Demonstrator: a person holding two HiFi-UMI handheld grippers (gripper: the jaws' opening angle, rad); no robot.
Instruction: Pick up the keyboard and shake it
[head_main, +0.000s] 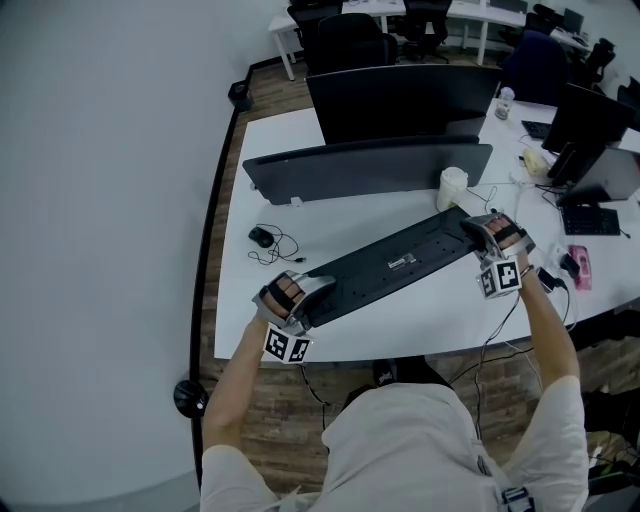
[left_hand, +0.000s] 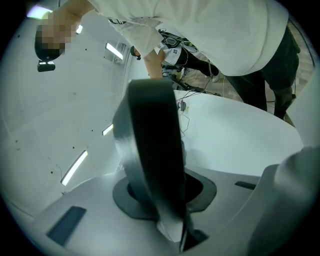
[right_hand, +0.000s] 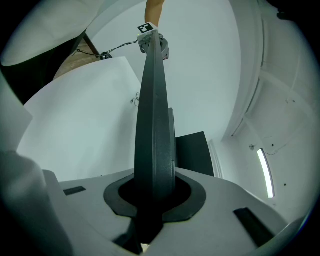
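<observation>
holding the keyboard (head_main: 395, 265) up over the desk (head_main: 400, 330), left gripper (head_main: 316, 292) clamped on its left end, right gripper (head_main: 478, 233) clamped on the right end, both sets of jaws closed down onto its thin edge. mouse (head_main: 262, 236) and monitor (head_main: 370, 165) sit further back.

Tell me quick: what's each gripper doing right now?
Left gripper: closed on one end of the keyboard.
Right gripper: closed on the keyboard's other end.

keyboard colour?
The keyboard is plain black all over, with a small pale label at its middle. It shows best in the head view.
</observation>
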